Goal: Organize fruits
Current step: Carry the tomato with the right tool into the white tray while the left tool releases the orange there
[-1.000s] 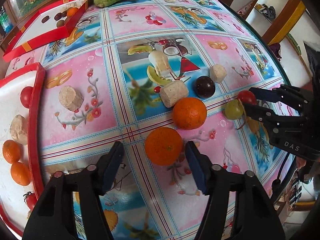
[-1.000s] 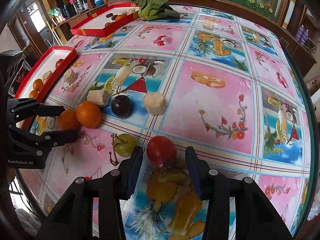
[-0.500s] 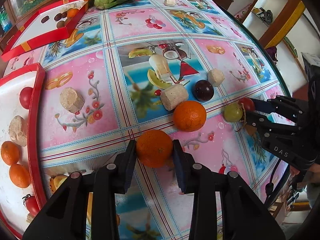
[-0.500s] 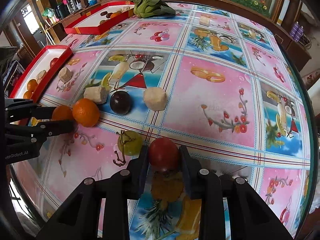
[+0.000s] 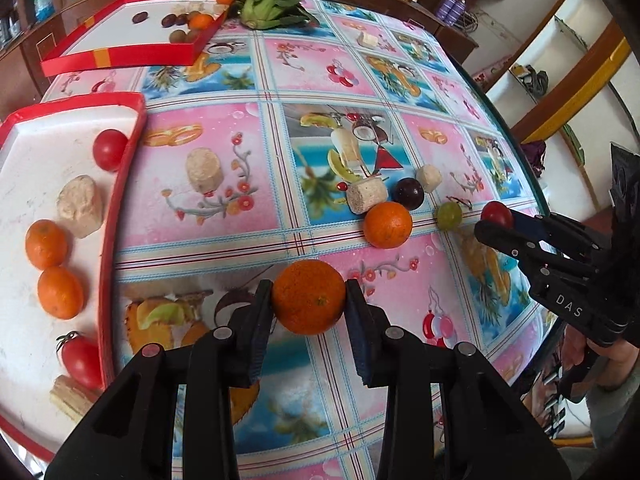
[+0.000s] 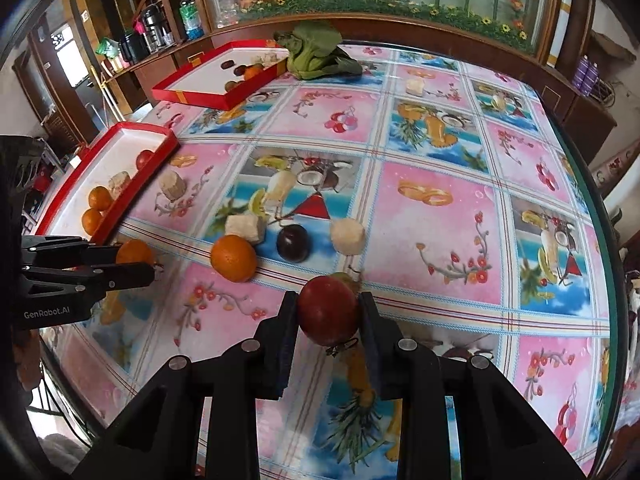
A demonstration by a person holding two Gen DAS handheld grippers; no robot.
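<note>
from my left tool's view, a red-rimmed tray [image 5: 120, 184] with a matte white floor sits at the far left of the surface [image 5: 256, 208], holding smooth tomatoes, dimpled oranges and a pale crumbly chunk. the surface wears a glossy cloth of pink and blue fruit-print squares. my left tool [image 5: 308, 308] is pressed onto a pebbly round orange [image 5: 309, 297], held above the cloth. further right a second orange [image 5: 387, 225], a dark plum [image 5: 408, 193] and a green grape [image 5: 449, 216] lie loose. my right tool [image 6: 328, 316] pinches a shiny red tomato [image 6: 328, 310] near the surface's right edge. behind, i see a dark wooden cabinet [image 6: 400, 40] with glass, and white shelves at right.
</note>
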